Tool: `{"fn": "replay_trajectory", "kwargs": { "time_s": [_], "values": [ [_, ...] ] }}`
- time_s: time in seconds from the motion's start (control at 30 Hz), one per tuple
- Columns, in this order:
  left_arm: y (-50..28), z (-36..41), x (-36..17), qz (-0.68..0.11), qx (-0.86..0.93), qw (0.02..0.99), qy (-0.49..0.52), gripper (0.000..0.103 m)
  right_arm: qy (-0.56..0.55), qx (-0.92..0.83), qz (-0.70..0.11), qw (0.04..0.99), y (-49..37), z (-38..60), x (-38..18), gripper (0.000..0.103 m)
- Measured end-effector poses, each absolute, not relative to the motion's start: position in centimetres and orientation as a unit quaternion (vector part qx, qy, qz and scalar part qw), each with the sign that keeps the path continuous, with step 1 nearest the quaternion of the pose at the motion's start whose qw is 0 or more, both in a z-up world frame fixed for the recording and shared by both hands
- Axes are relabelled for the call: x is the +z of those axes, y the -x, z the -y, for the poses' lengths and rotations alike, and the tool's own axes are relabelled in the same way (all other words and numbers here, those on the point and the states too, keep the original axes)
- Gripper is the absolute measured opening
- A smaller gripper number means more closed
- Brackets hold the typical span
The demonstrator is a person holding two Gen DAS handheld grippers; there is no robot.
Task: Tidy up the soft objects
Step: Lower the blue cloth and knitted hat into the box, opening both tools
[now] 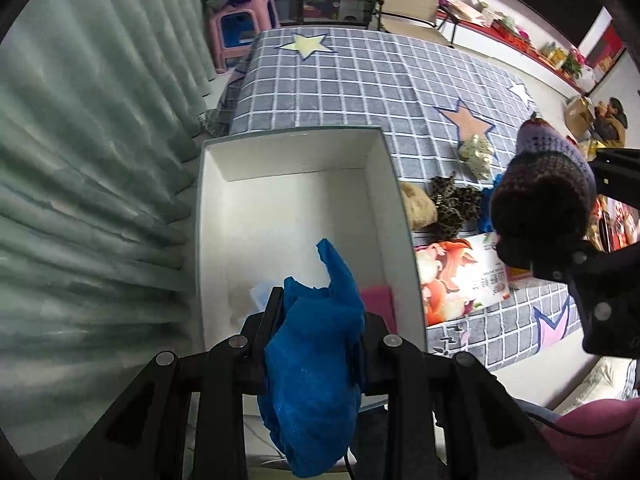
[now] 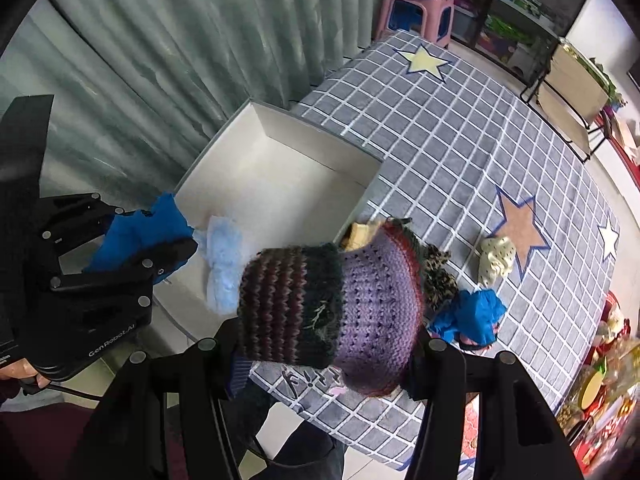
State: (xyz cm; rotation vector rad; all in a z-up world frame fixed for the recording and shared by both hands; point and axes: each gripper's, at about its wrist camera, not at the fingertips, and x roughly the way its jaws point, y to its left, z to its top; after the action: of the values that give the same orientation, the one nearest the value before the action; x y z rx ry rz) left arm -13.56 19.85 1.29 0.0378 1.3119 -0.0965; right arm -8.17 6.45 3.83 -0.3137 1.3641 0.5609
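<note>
- Grey checked cloth with star patches [image 1: 360, 80] covers the table, pale curtain behind; open white cardboard box [image 1: 208, 216] at its edge.
- Left gripper [image 1: 320, 320]: fingers clamped on crumpled blue cloth [image 1: 316, 360], box floor directly beyond the tips.
- Right gripper [image 2: 328, 344]: fingers clamped on striped purple knitted hat [image 2: 340, 304], box ahead and left of the tips.
- Box holds pale blue fluffy piece [image 2: 222, 264].
- Step, judged: carrying items to box. Next: part left fingers over box, then bring hat across.
</note>
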Motion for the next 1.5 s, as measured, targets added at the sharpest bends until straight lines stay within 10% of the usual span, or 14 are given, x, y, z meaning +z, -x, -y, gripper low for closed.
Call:
{"fn": "replay_trajectory", "kwargs": {
  "time_s": [1.5],
  "values": [
    [11.7, -23.5, -6.2, -0.668, 0.026, 0.743, 0.024, 0.035, 0.199, 0.294, -0.65, 0.672, 4.1, -14.6, -3.2, 0.059]
  ]
}}
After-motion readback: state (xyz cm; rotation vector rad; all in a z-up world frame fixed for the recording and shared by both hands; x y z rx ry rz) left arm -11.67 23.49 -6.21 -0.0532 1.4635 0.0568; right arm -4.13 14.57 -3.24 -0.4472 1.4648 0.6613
